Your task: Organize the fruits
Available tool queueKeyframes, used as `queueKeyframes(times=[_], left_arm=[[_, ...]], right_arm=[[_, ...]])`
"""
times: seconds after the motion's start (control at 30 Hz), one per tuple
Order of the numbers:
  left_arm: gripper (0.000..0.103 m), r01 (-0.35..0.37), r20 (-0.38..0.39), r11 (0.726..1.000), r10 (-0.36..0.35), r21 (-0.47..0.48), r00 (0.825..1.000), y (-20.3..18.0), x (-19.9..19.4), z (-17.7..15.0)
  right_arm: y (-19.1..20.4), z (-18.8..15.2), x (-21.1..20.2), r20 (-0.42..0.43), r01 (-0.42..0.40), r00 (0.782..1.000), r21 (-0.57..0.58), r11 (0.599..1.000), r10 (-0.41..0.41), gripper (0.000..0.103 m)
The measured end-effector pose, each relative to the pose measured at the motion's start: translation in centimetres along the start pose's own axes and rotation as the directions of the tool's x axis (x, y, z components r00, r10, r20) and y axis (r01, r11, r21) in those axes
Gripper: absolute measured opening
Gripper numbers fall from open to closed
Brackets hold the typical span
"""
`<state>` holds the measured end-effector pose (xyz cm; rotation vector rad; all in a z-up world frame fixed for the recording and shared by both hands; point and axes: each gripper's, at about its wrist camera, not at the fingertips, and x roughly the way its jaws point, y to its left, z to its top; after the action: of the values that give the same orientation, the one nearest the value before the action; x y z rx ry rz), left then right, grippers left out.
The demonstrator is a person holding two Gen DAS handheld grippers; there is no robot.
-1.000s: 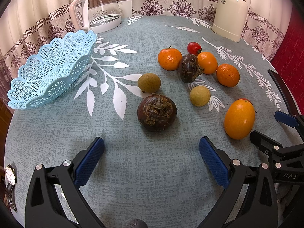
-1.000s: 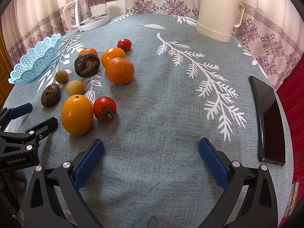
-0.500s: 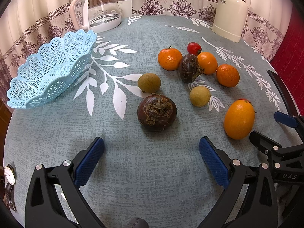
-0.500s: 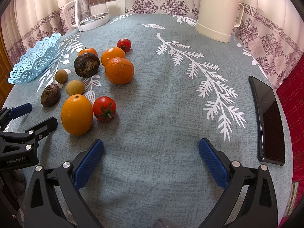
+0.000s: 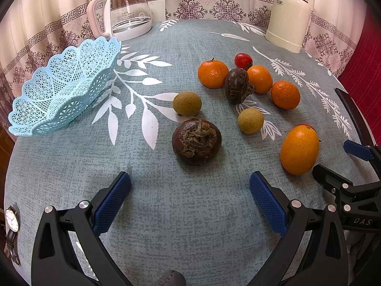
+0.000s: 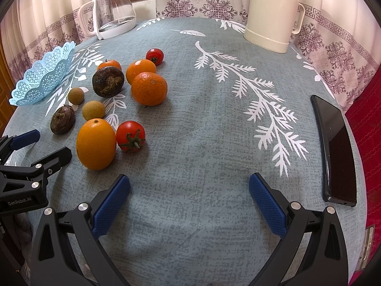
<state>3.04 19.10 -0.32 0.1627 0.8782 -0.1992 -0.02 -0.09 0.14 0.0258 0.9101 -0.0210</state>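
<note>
Both claws, left claw [image 5: 190, 190] and right claw [image 6: 189, 188], spread wide over the surface [image 5: 166, 202]; a phone [image 6: 333, 152] lies right, and a tomato [image 5: 307, 125] hides behind an orange fruit [image 5: 298, 150].

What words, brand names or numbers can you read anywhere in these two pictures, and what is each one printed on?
"DAS": on the body of the right gripper, seen at the edge of the left wrist view.
"GenRobo.AI": on the body of the left gripper, seen at the edge of the right wrist view.
Small logo on the cream thermos: too small to read.
Print on the glass kettle: too faint to read.
Wristwatch dial: no readable numerals.
</note>
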Motion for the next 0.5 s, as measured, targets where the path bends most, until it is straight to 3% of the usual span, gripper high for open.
queueKeyframes(times=[0.5], left_arm=[[0.101, 0.026, -0.016, 0.999, -0.026, 0.026, 1.000, 0.03, 0.09, 0.26]], right_arm=[[0.09, 0.05, 0.18, -0.021, -0.004, 1.000, -0.009, 1.000, 0.004, 0.098]])
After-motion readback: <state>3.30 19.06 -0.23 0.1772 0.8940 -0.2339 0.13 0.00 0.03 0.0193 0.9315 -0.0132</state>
